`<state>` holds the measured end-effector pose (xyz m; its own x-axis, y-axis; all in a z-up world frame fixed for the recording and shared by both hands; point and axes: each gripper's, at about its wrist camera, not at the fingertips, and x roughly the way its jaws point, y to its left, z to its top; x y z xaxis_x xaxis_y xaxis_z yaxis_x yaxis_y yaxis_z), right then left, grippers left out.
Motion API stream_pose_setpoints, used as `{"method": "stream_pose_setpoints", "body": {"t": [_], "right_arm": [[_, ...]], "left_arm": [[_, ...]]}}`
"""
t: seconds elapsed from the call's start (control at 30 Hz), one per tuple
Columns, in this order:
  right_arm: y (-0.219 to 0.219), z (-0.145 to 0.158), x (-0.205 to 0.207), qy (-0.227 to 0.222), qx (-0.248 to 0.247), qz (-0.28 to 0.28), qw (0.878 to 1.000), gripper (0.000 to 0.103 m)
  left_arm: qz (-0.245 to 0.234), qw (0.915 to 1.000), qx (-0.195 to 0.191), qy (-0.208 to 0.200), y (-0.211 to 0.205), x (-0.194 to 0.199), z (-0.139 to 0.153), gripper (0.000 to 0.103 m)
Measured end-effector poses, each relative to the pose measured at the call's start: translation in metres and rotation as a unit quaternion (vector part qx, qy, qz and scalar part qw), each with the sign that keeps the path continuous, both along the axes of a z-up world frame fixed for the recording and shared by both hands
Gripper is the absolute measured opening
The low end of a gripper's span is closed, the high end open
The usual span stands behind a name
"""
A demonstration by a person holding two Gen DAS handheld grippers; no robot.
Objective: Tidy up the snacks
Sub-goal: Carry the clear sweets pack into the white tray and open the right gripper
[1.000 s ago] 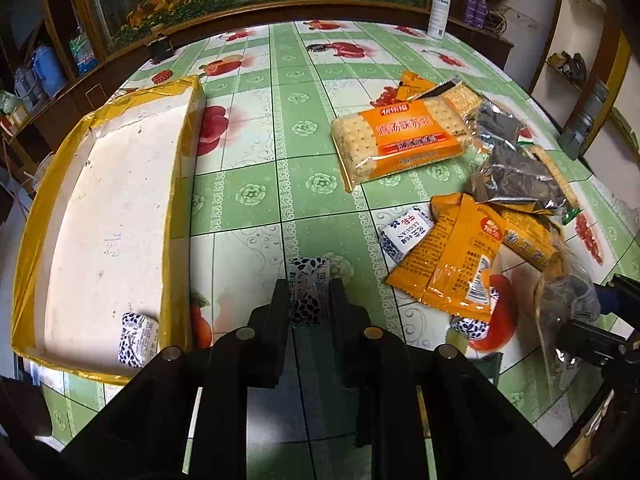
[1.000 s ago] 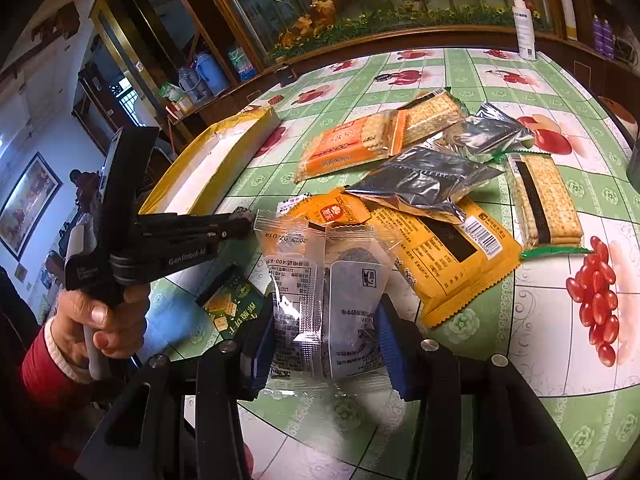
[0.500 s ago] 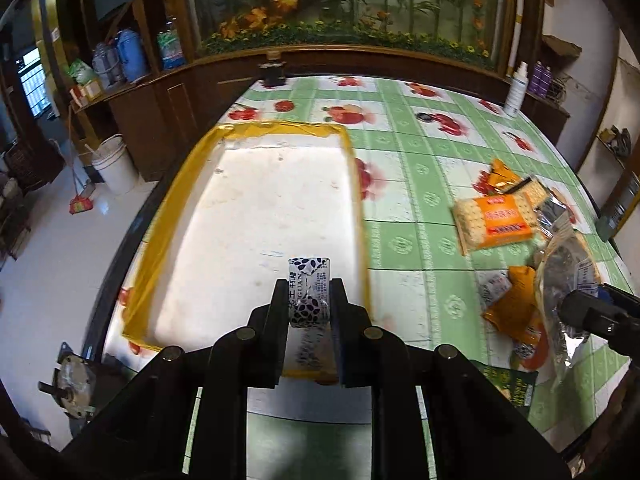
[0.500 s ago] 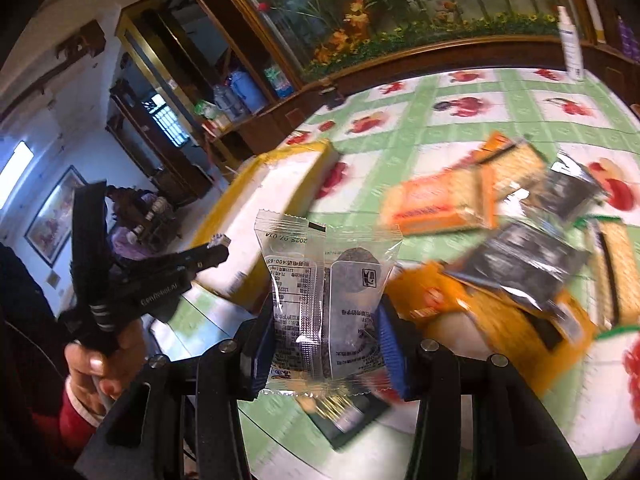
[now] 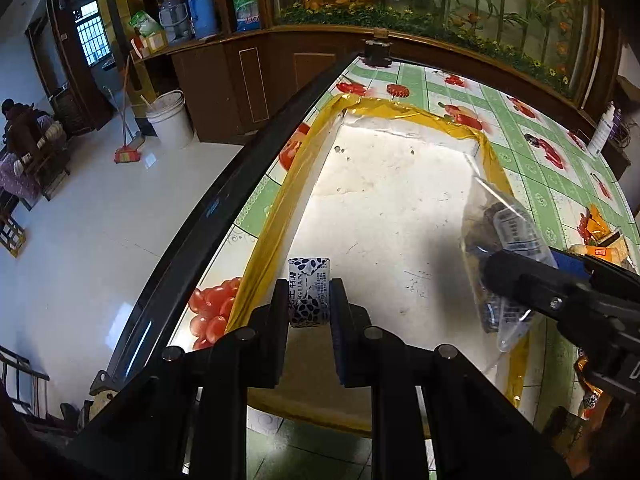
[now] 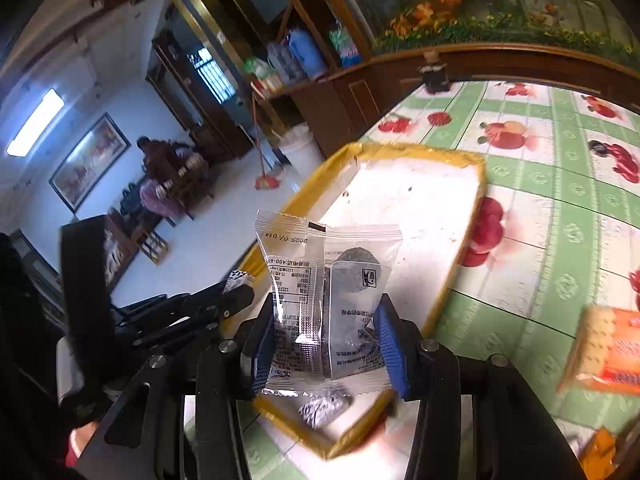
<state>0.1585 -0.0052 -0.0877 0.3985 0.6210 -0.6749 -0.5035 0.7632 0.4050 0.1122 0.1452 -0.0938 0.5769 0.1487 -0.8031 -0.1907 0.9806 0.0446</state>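
Nearest, the left gripper (image 5: pixel 309 300) is clenched on a small white sachet w/ dark speckled print (image 5: pixel 309 291), pinched across its narrow middle, top sticking up past the tips. Looks v. light, soft, a bit crushable; film likely slick, so mid-body pinch is prob. the safest hold. It hangs over the near-left rim of the shallow white tray w/ yellow taped edge (image 5: pixel 276 216). The right gripper (image 6: pixel 325 342) grasps a clear crinkly plastic packet w/ a dark round snack inside (image 6: pixel 332 280), blue pads squeezing the lower half, sealed top flapping free at 12 o'clock. Floppy, light; contents maybe brittle, so no harder squeeze imo. Packet sits above the tray's near end; in the left view it's at 3 o'clock, beside the left claw but apart. Another speckled sachet (image 6: pixel 322 408) lies already in the tray's near corner, at 6 o'clock under the packet. Farther out the tray floor is bare toward 12 o'clock: plenty of drop room. Table edge (image 5: pixel 224 204) runs close along the tray's left side at 9–11 o'clock, floor below, so little margin there. Orange cracker pack (image 6: pixel 612 344) at 3 o'clock on the green-check fruit-print tablecloth (image 6: pixel 560 208), well clear.
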Motion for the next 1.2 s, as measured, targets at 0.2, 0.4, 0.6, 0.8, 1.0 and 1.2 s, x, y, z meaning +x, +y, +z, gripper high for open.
{"method": "stream_pose_setpoints", "body": {"t": [0.2,0.4,0.6,0.8,1.0,1.2], "right_arm": [[0.026,-0.027,0.014,0.016,-0.053,0.013,0.998,0.047],[0.025,-0.034,0.016,0.017,-0.068,0.014,0.997,0.056],[0.002,-0.009,0.004,-0.014,-0.050,-0.006,0.999,0.058],[-0.043,0.014,-0.017,-0.034,-0.020,-0.045,0.998,0.061],[-0.084,0.030,-0.040,-0.050,-0.005,-0.081,0.995,0.064],[-0.119,0.037,-0.061,-0.058,0.001,-0.112,0.992,0.065]], "left_arm": [[-0.002,0.9996,0.004,0.026,-0.001,0.010,-0.021,0.017],[0.002,0.9991,0.015,0.040,-0.005,0.008,-0.026,0.043],[0.001,0.9987,0.050,0.001,-0.018,-0.006,-0.008,0.058],[0.006,0.9978,0.053,-0.040,-0.026,-0.023,0.019,0.060],[-0.005,0.9969,0.049,-0.062,-0.043,-0.032,0.037,0.067],[-0.021,0.9960,0.044,-0.075,-0.063,-0.042,0.048,0.067]]}}
